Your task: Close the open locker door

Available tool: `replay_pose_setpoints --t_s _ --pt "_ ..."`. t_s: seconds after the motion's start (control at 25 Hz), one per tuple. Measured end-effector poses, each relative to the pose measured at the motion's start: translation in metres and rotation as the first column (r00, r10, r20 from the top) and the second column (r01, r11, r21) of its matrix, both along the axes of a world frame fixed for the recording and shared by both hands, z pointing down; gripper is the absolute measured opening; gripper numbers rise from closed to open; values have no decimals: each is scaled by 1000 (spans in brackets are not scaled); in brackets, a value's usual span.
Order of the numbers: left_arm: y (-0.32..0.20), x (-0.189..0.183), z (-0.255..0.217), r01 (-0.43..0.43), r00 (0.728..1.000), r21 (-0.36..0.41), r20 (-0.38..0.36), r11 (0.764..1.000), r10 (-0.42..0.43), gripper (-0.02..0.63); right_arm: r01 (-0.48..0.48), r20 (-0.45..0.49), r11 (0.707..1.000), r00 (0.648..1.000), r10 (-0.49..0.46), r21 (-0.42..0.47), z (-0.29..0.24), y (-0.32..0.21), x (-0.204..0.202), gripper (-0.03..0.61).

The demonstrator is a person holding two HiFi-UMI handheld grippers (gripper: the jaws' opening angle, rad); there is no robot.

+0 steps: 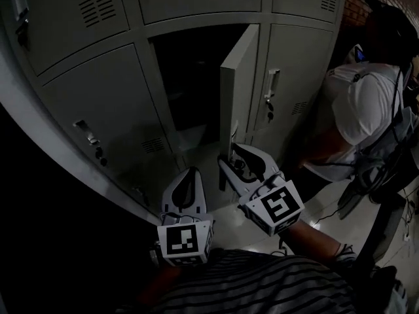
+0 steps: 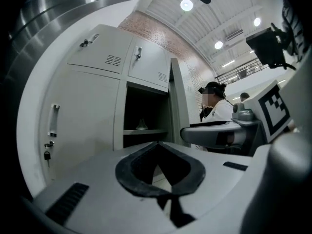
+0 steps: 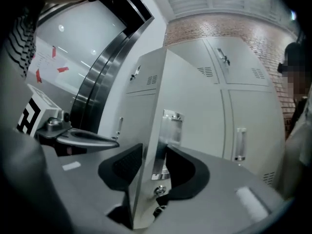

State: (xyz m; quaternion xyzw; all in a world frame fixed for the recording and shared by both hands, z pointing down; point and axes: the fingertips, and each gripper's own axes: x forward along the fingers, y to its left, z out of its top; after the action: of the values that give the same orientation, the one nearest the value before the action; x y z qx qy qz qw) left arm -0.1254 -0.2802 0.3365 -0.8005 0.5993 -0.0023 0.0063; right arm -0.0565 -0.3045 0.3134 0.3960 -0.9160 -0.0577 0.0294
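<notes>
The open locker door (image 1: 237,77) is a pale grey metal panel swung out toward me, edge-on in the head view. My right gripper (image 1: 236,150) straddles its lower free edge. In the right gripper view the door (image 3: 146,96) runs between the black pads (image 3: 127,162), which press on its two faces beside the chrome handle (image 3: 170,128) and lock, so the right gripper (image 3: 153,155) is shut on the door. My left gripper (image 1: 190,172) hangs lower left of the door, shut with nothing in it (image 2: 157,145). The dark locker compartment (image 1: 190,77) stands open.
Closed grey lockers (image 1: 98,116) surround the open one. A person in a white shirt (image 1: 360,110) crouches at the right, close to the lockers. A small object (image 2: 141,125) sits on the shelf inside the compartment. A dark curved column (image 1: 39,149) rises at the left.
</notes>
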Motion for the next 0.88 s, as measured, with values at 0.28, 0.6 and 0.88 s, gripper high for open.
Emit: replay_pose_setpoints --t_s 0.28,0.6,0.88 --pt "-32 -77 6 103 995 -18 -3 995 -103 5 72 -18 997 997 -72 15 4 -52 -78 129" --pt "-82 -110 7 120 992 -39 -24 992 -121 5 72 -42 997 997 -72 5 8 -116 -123 123" --pt "-104 -116 9 128 992 -46 -14 991 -128 5 57 -51 998 997 -57 -10 11 -151 -129 109"
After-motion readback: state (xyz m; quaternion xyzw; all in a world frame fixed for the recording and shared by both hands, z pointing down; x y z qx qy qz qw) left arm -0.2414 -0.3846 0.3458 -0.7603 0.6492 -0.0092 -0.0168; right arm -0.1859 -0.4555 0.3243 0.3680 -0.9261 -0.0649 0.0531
